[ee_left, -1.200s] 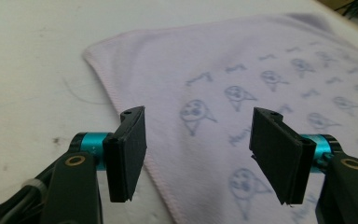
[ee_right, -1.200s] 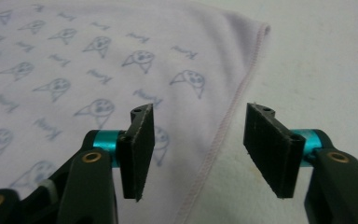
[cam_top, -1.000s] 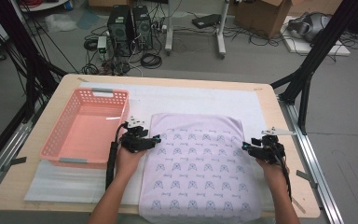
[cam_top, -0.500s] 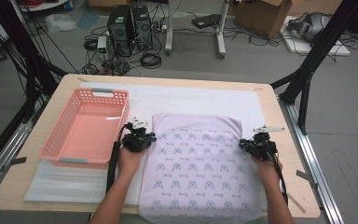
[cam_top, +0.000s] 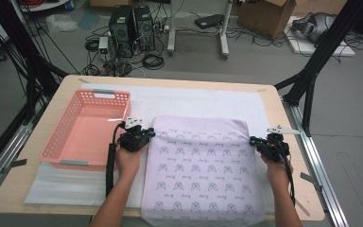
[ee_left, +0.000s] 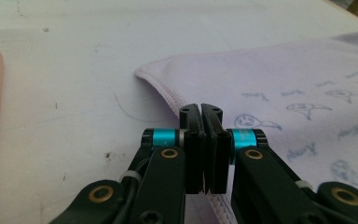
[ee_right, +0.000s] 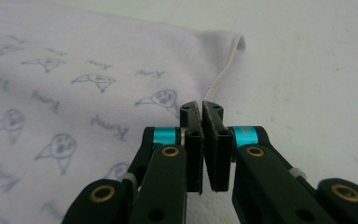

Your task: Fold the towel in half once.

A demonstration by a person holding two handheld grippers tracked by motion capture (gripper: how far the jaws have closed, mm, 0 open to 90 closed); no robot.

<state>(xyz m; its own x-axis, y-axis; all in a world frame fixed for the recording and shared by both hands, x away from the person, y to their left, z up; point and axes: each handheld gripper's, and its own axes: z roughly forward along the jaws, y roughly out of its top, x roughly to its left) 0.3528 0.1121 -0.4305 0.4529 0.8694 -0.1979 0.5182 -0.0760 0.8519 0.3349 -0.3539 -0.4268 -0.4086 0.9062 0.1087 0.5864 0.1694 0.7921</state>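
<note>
The lilac printed cloth (ee_right: 74,70) carries repeated small animal-face drawings, each with a short scribbled word beside it, too loose and blurred to read.

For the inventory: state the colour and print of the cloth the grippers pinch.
Pale lilac cloth printed with small blue-grey animal faces and script words; clearest in the right gripper view.

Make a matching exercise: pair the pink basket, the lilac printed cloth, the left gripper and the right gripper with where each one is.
Things:
1. pink basket
2. lilac printed cloth
3. left gripper
4. right gripper

Places:
A. shut on the cloth's right edge
B. spread flat in the middle of the table
C. at the table's left side
D. shut on the cloth's left edge

Pairs: 1-C, 2-B, 3-D, 4-A
</note>
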